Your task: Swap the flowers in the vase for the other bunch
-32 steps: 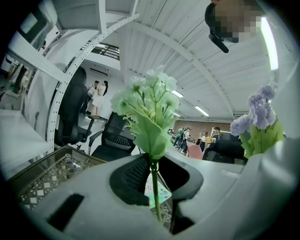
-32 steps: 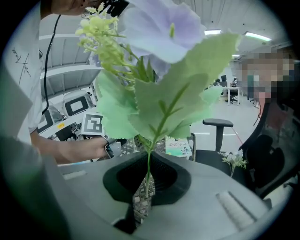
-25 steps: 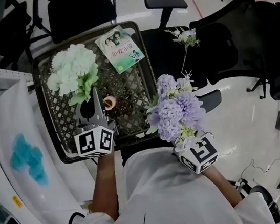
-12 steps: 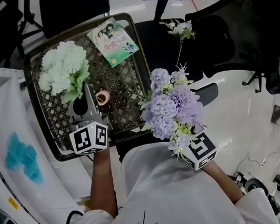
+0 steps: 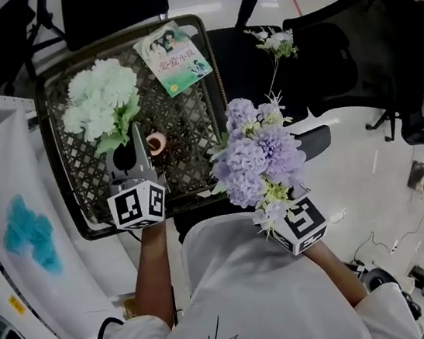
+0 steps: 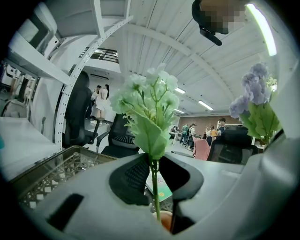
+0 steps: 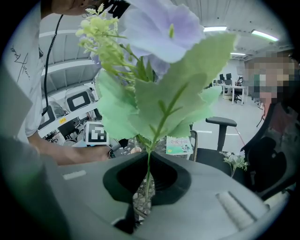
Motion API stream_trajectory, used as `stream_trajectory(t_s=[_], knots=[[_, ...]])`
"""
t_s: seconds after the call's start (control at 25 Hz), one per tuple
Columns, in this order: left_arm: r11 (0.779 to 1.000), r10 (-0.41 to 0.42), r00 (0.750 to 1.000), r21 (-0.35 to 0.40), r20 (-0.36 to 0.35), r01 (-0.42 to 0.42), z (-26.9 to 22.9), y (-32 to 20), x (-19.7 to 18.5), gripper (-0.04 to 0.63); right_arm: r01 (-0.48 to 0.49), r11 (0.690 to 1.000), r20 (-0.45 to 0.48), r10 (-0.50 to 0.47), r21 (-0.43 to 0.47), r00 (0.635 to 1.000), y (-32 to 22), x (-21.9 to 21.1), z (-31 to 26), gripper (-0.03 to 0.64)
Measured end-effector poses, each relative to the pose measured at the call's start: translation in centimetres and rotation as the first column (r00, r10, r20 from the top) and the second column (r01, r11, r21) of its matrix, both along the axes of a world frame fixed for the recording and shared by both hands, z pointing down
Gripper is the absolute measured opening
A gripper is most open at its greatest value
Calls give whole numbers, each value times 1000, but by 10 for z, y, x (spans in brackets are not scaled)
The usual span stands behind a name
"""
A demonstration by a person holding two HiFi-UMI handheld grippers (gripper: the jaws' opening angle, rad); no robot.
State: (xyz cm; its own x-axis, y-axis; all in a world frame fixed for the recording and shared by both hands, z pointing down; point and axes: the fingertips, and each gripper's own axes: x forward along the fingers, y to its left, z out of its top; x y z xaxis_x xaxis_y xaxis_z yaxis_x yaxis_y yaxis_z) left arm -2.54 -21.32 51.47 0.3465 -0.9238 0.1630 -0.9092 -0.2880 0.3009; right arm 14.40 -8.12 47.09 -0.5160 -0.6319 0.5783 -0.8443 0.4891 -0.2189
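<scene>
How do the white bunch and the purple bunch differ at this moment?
Colour: the white bunch is pale white-green, the purple bunch lilac. Place: the white bunch stands over the wicker table, its stem reaching down to the small vase; the purple bunch is held clear of the table, to its right. Holder: the left gripper pinches the white bunch, the right gripper the purple bunch. Shared: each is gripped by its stem below the leaves.

This looks like a big open office or work hall. Black office chairs (image 5: 365,33) on wheels stand on a shiny pale floor (image 5: 355,184). Long strip lights (image 6: 262,28) run along a high white ceiling. Far back are desks (image 7: 233,88), and people (image 6: 101,99) stand about. A white metal rack (image 6: 65,75) is close by.
</scene>
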Motion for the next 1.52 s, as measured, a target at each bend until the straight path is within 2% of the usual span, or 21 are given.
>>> stream_trajectory(t_s=[0.72, 1.52], knots=[[999, 22, 999, -39, 39, -20, 26, 14, -2, 77, 5, 1000, 42, -6, 31, 999, -21, -21, 12, 21], [990, 96, 992, -108, 77, -87, 46, 41, 14, 94, -2, 999, 25, 1, 40, 1000, -30, -23, 6, 21]])
